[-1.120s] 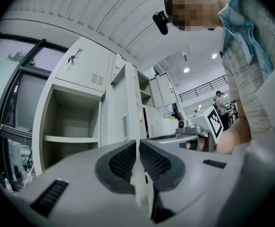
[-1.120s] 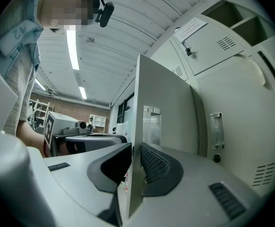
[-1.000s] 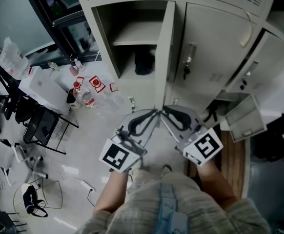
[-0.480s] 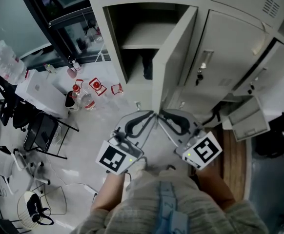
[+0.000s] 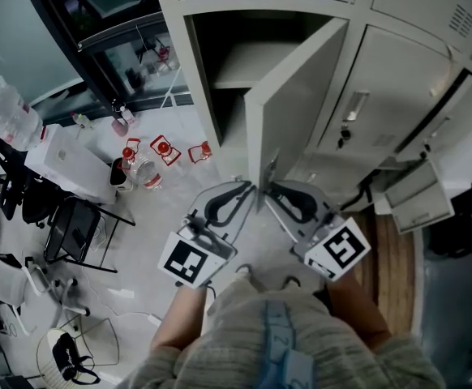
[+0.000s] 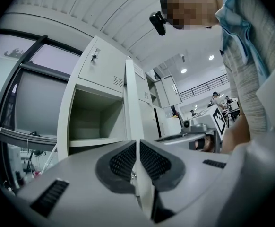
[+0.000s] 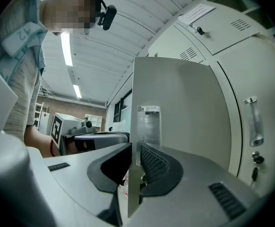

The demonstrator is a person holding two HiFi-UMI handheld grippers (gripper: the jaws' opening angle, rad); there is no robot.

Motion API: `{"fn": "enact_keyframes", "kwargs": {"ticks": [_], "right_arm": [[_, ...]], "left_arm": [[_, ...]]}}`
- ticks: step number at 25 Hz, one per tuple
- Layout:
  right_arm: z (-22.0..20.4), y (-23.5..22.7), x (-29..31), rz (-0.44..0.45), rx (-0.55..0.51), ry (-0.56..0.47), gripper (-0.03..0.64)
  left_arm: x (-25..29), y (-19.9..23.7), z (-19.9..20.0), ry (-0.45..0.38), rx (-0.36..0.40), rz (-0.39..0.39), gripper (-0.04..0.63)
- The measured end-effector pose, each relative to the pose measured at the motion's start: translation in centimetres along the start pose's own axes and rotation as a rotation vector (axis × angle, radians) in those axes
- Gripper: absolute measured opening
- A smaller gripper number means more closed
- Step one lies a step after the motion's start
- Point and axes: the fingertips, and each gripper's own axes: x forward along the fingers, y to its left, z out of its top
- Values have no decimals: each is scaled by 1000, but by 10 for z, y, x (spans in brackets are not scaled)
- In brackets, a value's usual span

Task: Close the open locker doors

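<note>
The locker door (image 5: pixel 291 108) stands half open, swung out from the open compartment of the grey locker (image 5: pixel 175 23) toward the person. Both tools meet at its free vertical edge. The left tool (image 5: pixel 251 190) is clenched on this thin edge from the left side. The right tool (image 5: pixel 273 190) grasps the same edge just beside it, from the right. The edge runs between the pads of each tool. A clear handle (image 7: pixel 148 122) sits on the door face just above the right tool. Inside the compartment a shelf (image 5: pixel 252 63) shows. The neighbouring door (image 5: pixel 386 87) on the right is closed.
</note>
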Motion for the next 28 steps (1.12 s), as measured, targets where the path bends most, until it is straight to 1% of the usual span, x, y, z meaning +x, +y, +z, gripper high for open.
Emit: {"fn": "enact_keyframes", "kwargs": {"ticks": [5,18,28], "right_arm": [[-3,-5,8,-26,2,3,38],[-9,-14,28,-53,20,5,37],[-5,-22,45,-61,8,-20,38]], "left_arm": [[-4,18,-1,-7,-4,12,6],[-4,65,-8,-2,-10,53,6],[1,100,-13,-5,-5,82,6]]}}
